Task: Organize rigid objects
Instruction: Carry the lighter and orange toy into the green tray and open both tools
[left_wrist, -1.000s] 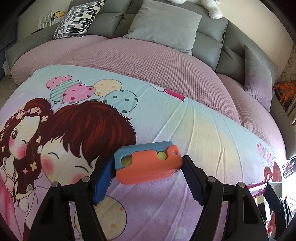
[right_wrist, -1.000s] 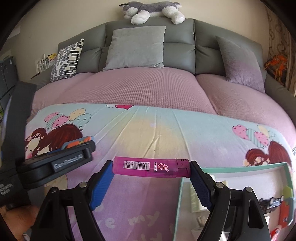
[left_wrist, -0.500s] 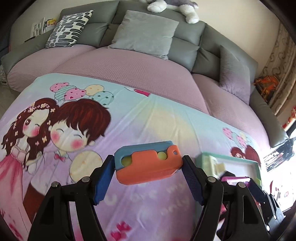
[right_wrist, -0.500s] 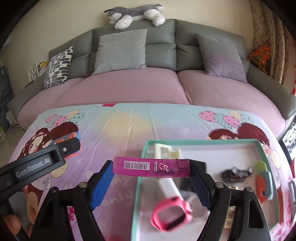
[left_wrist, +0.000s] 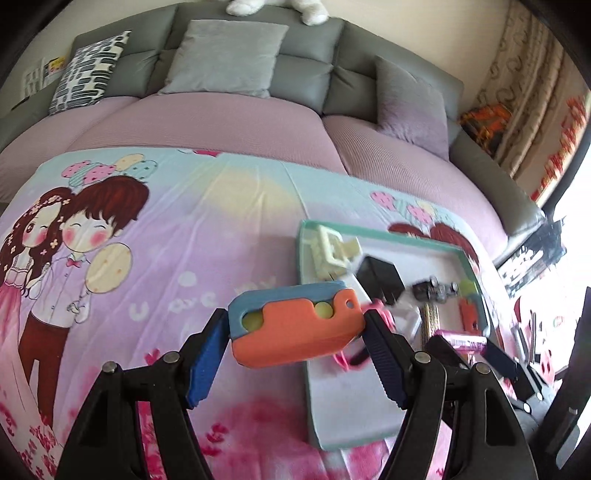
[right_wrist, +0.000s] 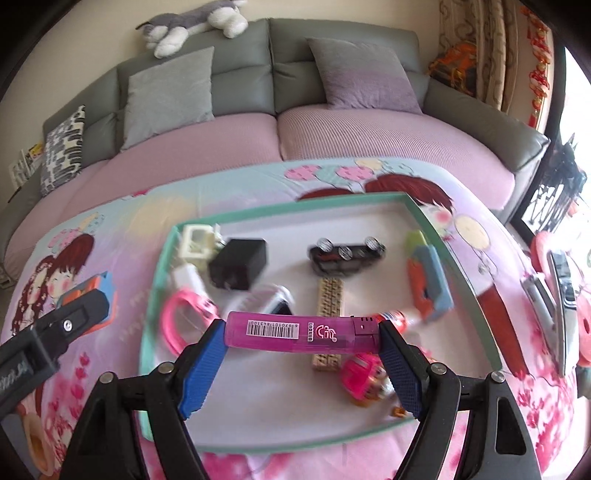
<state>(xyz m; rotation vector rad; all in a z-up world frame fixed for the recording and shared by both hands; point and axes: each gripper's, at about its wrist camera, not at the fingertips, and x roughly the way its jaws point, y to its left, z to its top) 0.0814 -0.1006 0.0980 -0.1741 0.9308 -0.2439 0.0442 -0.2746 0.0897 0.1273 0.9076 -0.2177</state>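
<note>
My left gripper is shut on an orange and blue toy block, held lengthwise between its blue pads just left of the tray's near-left corner. Over the tray hangs my right gripper, shut on a pink lighter gripped end to end. The mint-rimmed white tray lies on the cartoon bedspread and holds several small things: a black adapter, a dark toy car, a pink watch, a wooden block and a second orange and blue block. The left gripper shows at the right wrist view's left edge.
A grey sofa back with cushions and a plush dog stands beyond the bed. Metal clippers and a pink disc lie right of the tray. The bedspread stretches left of the tray.
Both grippers have swung right across the bedspread with their objects still held. The tray came into view; the right gripper now hangs over it and the left one is beside its left rim.
</note>
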